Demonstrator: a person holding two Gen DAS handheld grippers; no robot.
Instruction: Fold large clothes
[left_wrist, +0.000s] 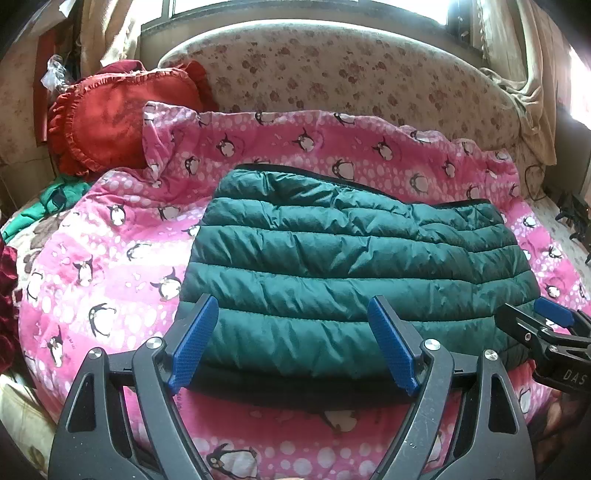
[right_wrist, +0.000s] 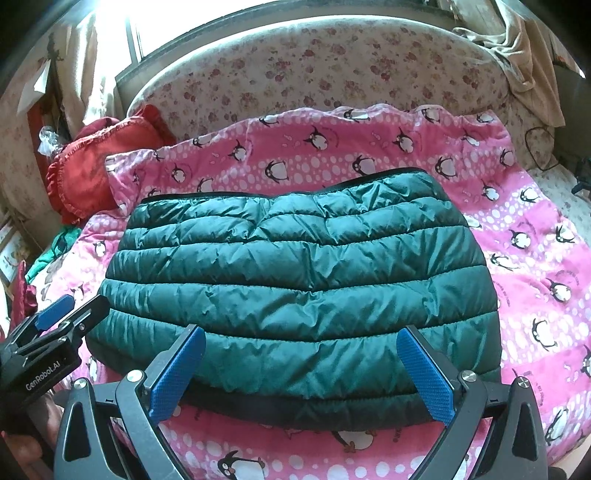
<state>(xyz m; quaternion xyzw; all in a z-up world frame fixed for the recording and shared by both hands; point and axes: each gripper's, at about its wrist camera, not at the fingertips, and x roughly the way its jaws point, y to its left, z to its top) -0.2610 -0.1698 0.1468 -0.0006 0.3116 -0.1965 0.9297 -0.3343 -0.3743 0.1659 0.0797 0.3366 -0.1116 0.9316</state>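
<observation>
A dark green quilted puffer jacket (left_wrist: 332, 266) (right_wrist: 295, 280) lies folded into a wide block on a pink penguin-print quilt (left_wrist: 110, 266) (right_wrist: 535, 258). My left gripper (left_wrist: 293, 306) hovers over the jacket's near edge, wide open, blue pads apart and nothing pinched. My right gripper (right_wrist: 301, 338) hangs the same way over the near hem, open and holding nothing. The right gripper's tip (left_wrist: 543, 317) shows at the right edge of the left wrist view. The left gripper's tip (right_wrist: 70, 317) shows at the left edge of the right wrist view.
A red ruffled cushion (left_wrist: 107, 122) (right_wrist: 96, 166) leans at the back left. Green cloth (left_wrist: 44, 206) lies beside the quilt's left edge. A floral headboard (left_wrist: 332, 81) curves behind the bed, with curtains and a bright window above.
</observation>
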